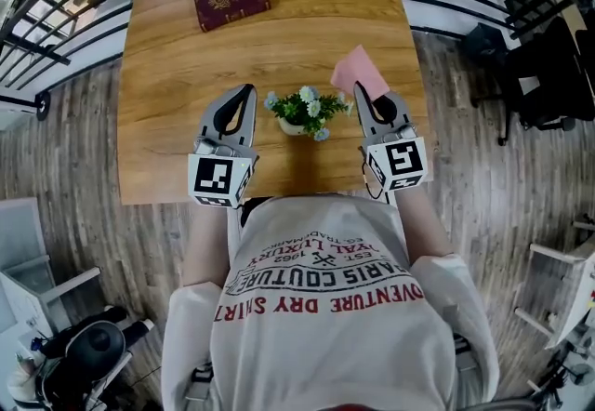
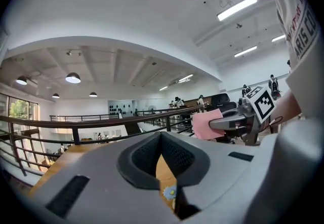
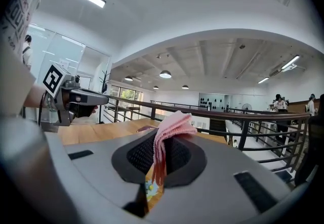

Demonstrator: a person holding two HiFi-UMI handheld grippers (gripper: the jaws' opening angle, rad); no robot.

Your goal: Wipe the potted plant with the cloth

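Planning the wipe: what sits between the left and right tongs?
The plant, seen in the head view, stands on the table between the shut left tongs and the right tongs holding the cloth.

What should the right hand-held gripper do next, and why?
Probably swing the right hand-held gripper left to bring the pink cloth onto the potted plant. The cloth is clamped in its jaws but sits to the plant's right, apart from the leaves.
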